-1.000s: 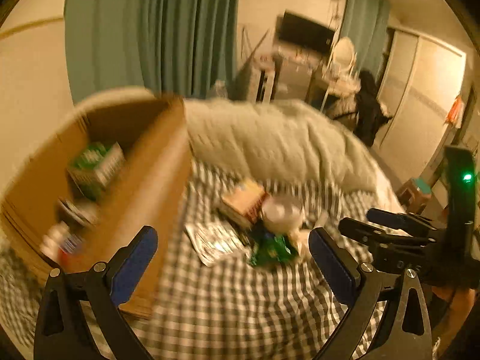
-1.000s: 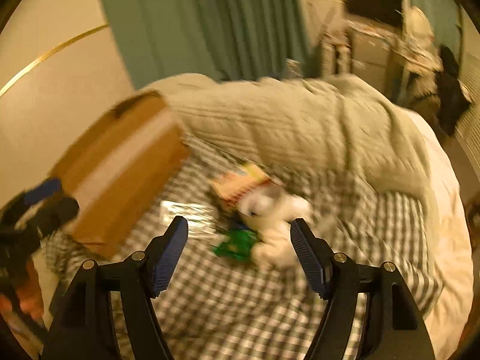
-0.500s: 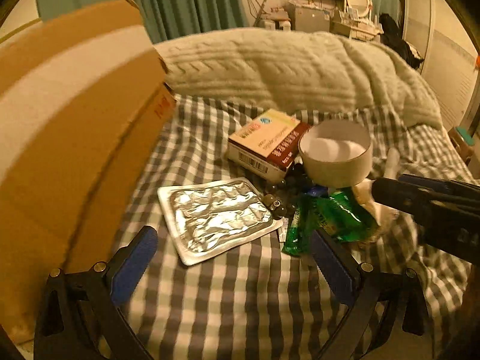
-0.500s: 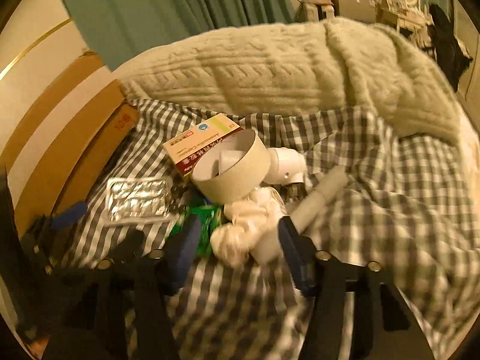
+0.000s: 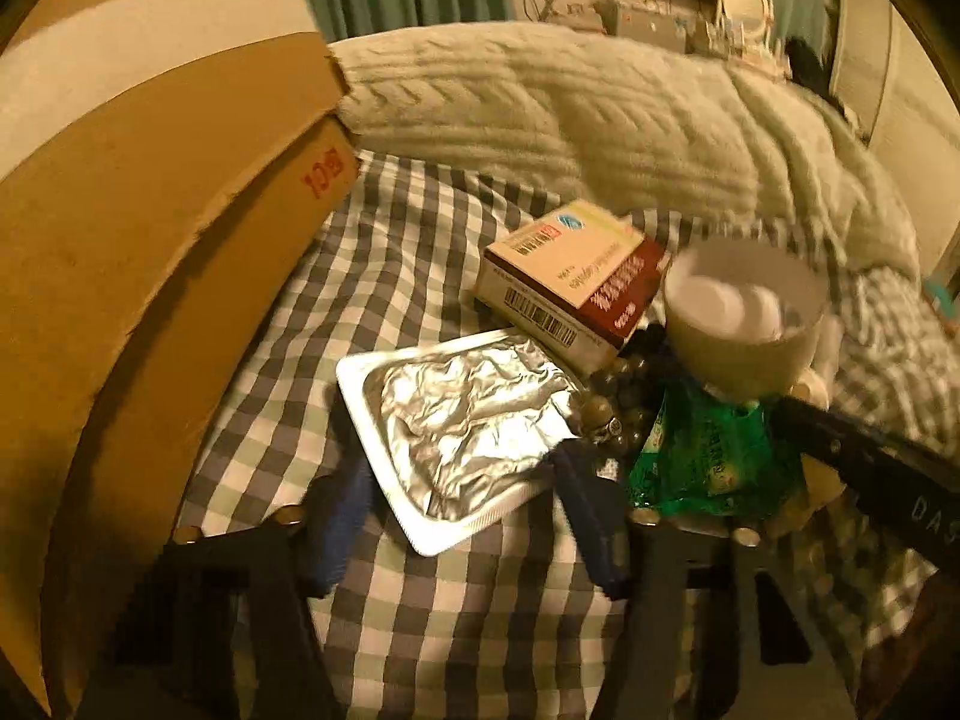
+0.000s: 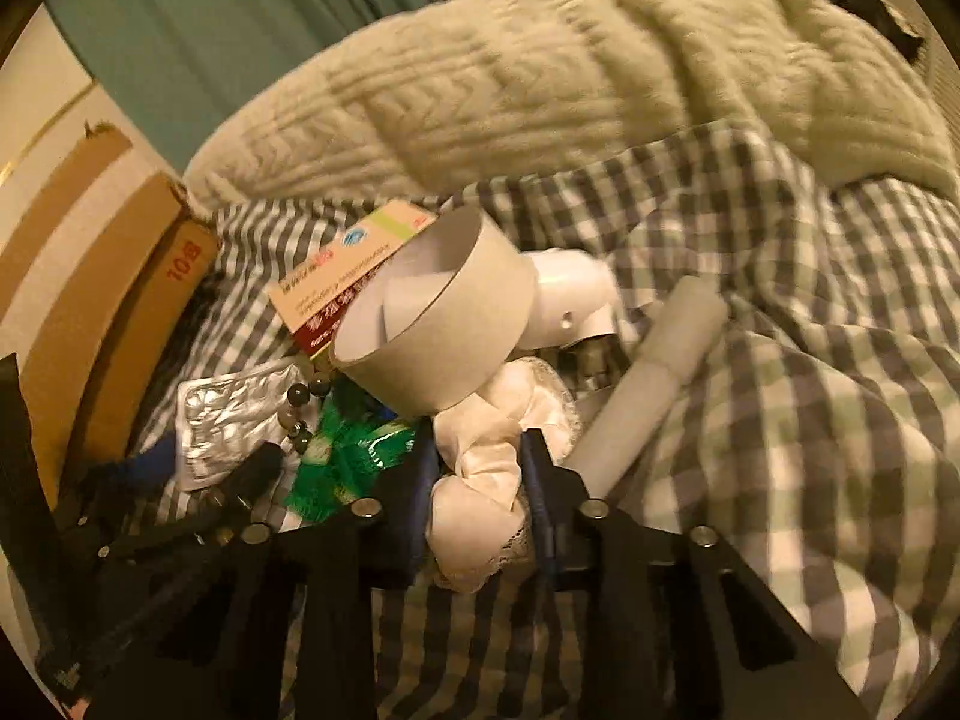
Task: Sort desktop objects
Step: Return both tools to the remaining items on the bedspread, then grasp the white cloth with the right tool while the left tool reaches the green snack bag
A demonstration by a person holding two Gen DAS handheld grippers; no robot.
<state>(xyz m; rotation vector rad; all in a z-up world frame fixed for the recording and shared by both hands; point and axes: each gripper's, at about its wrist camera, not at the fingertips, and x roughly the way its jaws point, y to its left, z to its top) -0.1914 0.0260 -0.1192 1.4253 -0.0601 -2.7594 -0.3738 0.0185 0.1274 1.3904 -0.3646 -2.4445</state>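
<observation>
A heap of objects lies on the checked bedcover. A silver foil blister pack (image 5: pixel 462 426) sits between the fingers of my left gripper (image 5: pixel 465 516), which stand partly closed at its two edges. My right gripper (image 6: pixel 480 486) is closing on a white crumpled cloth (image 6: pixel 480 480), fingers touching both sides. Around them lie a medicine box (image 5: pixel 570 276), a white tape ring (image 6: pixel 438 312), a green wrapper (image 5: pixel 708 456), dark beads (image 6: pixel 300 396) and a white tube (image 6: pixel 654 378).
A big cardboard box (image 5: pixel 138 228) stands at the left, close to the left gripper. A knitted cream blanket (image 6: pixel 570 72) is heaped behind the objects. A white plastic fitting (image 6: pixel 570 300) lies behind the tape ring. Furniture stands far back.
Both grippers have moved down and forward into the heap. Their fingers have narrowed: the left around the blister pack, the right around the white cloth.
</observation>
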